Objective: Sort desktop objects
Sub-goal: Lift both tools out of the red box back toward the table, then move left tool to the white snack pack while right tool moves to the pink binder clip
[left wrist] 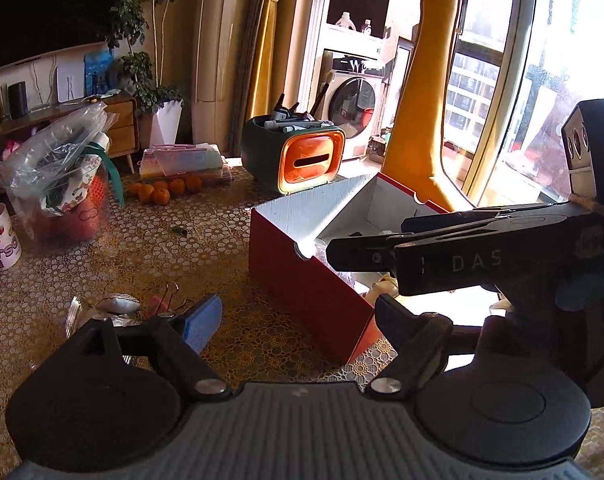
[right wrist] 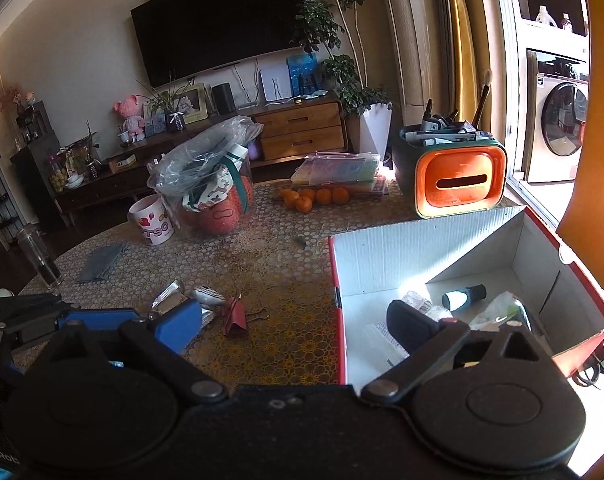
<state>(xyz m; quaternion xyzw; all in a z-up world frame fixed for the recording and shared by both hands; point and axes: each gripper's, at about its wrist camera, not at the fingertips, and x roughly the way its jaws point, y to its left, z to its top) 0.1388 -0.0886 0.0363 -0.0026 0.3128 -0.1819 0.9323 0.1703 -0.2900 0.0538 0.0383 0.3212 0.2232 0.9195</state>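
One open red cardboard box with a white inside (right wrist: 434, 256) is sitting on the patterned worktop (right wrist: 278, 280), one small dark-capped white bottle (right wrist: 462, 296) lying inside it. Five round orange tangerines (right wrist: 314, 197) are lying in a cluster, and one white printed ceramic mug (right wrist: 152, 220), one red metal binder clip (right wrist: 238, 318) and one orange-fronted green plastic organiser (right wrist: 454, 178) are resting nearby.

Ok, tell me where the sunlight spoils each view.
Left wrist: the window glares and the box interior past the right gripper burns out white. Right wrist: a hard sun patch and diagonal shadow cross the box wall.
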